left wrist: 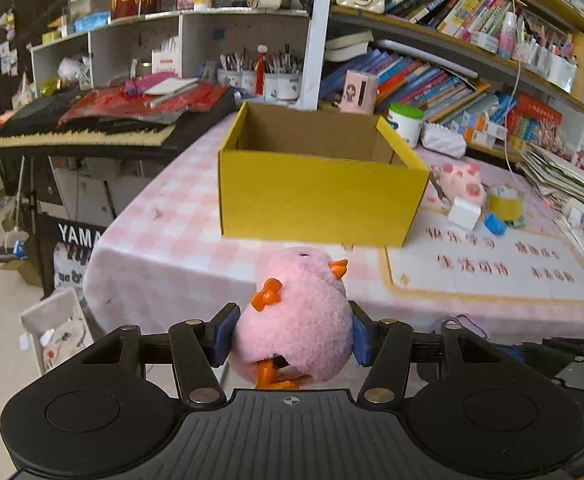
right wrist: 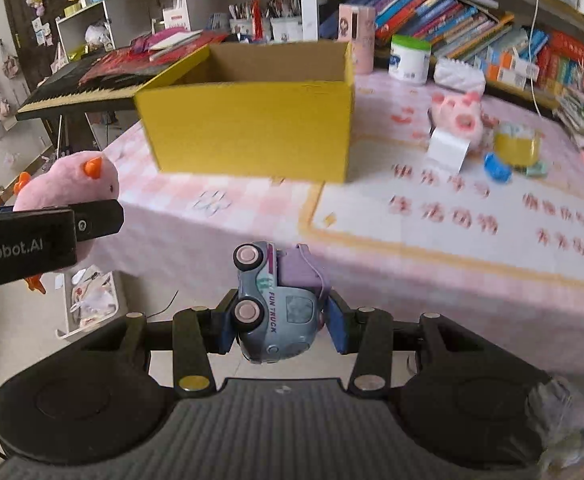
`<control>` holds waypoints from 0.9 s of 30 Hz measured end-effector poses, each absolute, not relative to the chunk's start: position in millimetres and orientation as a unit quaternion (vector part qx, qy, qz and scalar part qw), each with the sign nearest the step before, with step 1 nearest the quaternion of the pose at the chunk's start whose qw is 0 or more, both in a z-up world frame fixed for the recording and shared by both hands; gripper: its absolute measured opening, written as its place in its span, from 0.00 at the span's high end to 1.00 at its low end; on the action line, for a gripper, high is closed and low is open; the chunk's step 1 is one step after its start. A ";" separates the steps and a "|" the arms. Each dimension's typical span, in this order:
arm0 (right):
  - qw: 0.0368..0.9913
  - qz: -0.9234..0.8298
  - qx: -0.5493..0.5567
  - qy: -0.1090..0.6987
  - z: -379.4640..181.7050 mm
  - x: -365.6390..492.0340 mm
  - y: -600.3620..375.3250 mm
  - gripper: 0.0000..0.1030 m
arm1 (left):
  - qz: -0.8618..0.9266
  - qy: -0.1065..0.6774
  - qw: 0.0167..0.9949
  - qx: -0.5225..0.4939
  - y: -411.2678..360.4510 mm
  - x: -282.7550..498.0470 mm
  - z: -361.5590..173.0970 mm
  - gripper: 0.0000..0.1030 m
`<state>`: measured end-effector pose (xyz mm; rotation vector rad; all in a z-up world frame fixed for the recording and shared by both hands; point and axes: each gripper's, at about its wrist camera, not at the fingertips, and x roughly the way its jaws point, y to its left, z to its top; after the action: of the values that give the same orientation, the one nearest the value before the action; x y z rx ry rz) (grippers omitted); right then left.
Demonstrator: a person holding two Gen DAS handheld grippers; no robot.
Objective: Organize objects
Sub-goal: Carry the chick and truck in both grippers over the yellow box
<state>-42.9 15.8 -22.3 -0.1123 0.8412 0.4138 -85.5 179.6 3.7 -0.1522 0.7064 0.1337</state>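
My left gripper (left wrist: 292,334) is shut on a pink plush chick (left wrist: 296,312) with orange beak and feet, held in the air before the table's near edge. It also shows at the left of the right wrist view (right wrist: 66,188). My right gripper (right wrist: 280,326) is shut on a blue toy truck (right wrist: 278,304) with a purple back, turned on its side, also short of the table. An open yellow cardboard box (left wrist: 316,196) stands on the pink checked tablecloth (left wrist: 164,232) ahead; in the right wrist view the box (right wrist: 252,128) looks empty as far as I can see inside.
Right of the box lie a pink plush paw (left wrist: 462,182), a white block (left wrist: 464,212), a yellow tape roll (left wrist: 506,202) and a blue toy (left wrist: 494,224). A keyboard piano (left wrist: 80,136) stands left of the table. Bookshelves (left wrist: 452,80) line the back.
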 end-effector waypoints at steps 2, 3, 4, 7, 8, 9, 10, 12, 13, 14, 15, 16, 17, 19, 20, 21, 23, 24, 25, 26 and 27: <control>0.890 0.196 -0.057 0.407 -20.1 -52.6 23.1 0.59 | 0.058 0.345 0.934 -0.075 185.2 -92.0 4.9 0.47; 0.891 0.197 -0.060 0.405 -18.2 -56.7 26.3 0.59 | 0.055 0.343 0.935 -0.076 187.4 -94.8 5.7 0.47; 0.892 0.197 -0.064 0.403 -17.1 -61.1 29.6 0.59 | 0.053 0.341 0.935 -0.077 189.7 -97.6 5.7 0.47; 0.891 0.198 -0.072 0.402 -16.2 -67.6 37.6 0.59 | 0.043 0.344 0.934 -0.083 195.9 -103.5 3.2 0.46; 0.891 0.198 -0.072 0.402 -16.2 -68.1 39.2 0.59 | 0.040 0.344 0.934 -0.086 197.9 -104.8 3.0 0.46; 0.890 0.198 -0.073 0.403 -16.2 -68.4 40.3 0.59 | 0.038 0.344 0.934 -0.088 200.0 -106.3 2.9 0.46; 0.890 0.198 -0.074 0.404 -15.9 -69.5 42.3 0.59 | 0.036 0.344 0.934 -0.090 202.5 -108.1 2.9 0.46; 0.890 0.199 -0.075 0.403 -14.2 -71.7 44.7 0.59 | 0.034 0.343 0.934 -0.092 205.9 -111.2 3.4 0.46; 0.891 0.199 -0.076 0.401 -13.3 -72.8 45.6 0.59 | 0.032 0.343 0.934 -0.093 206.8 -111.7 3.1 0.46; 0.892 0.198 -0.076 0.400 -12.8 -74.1 46.8 0.59 | 0.030 0.345 0.934 -0.093 207.3 -111.9 2.5 0.46; 0.892 0.198 -0.077 0.400 -12.5 -75.1 47.6 0.59 | 0.028 0.346 0.933 -0.094 207.8 -112.1 1.8 0.46; 0.891 0.197 -0.076 0.401 -12.4 -75.3 48.0 0.59 | 0.025 0.348 0.933 -0.095 208.6 -112.1 1.4 0.46; 0.892 0.195 -0.076 0.401 -12.2 -76.1 48.4 0.59 | 0.022 0.348 0.932 -0.095 209.2 -112.2 1.4 0.46; 0.892 0.193 -0.075 0.401 -10.9 -76.5 48.7 0.59 | 0.017 0.346 0.933 -0.096 209.7 -113.1 2.0 0.46; 0.893 0.191 -0.074 0.400 -10.5 -76.6 48.2 0.59 | 0.014 0.345 0.934 -0.095 209.6 -113.4 2.4 0.46; 0.893 0.190 -0.074 0.400 -10.2 -76.6 47.7 0.59 | 0.012 0.345 0.934 -0.095 209.3 -113.9 2.5 0.46; 0.894 0.187 -0.073 0.401 -9.6 -76.8 47.4 0.59 | 0.008 0.344 0.934 -0.093 208.4 -114.1 2.8 0.46; 0.894 0.186 -0.073 0.401 -9.2 -77.0 47.4 0.59 | 0.007 0.344 0.934 -0.093 208.3 -113.9 3.0 0.46; 0.894 0.185 -0.074 0.401 -8.8 -77.5 47.7 0.59 | 0.006 0.344 0.934 -0.093 208.4 -113.7 3.0 0.46; 0.895 0.184 -0.074 0.400 -8.5 -77.9 47.8 0.59 | 0.005 0.344 0.934 -0.093 208.6 -113.5 3.0 0.46; 0.895 0.183 -0.074 0.399 -8.1 -78.5 48.0 0.59 | 0.004 0.345 0.934 -0.093 208.8 -113.2 2.8 0.46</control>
<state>-78.5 48.0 -8.1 -0.1529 0.8279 0.3797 -113.2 208.8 2.8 -0.1906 0.7052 0.0083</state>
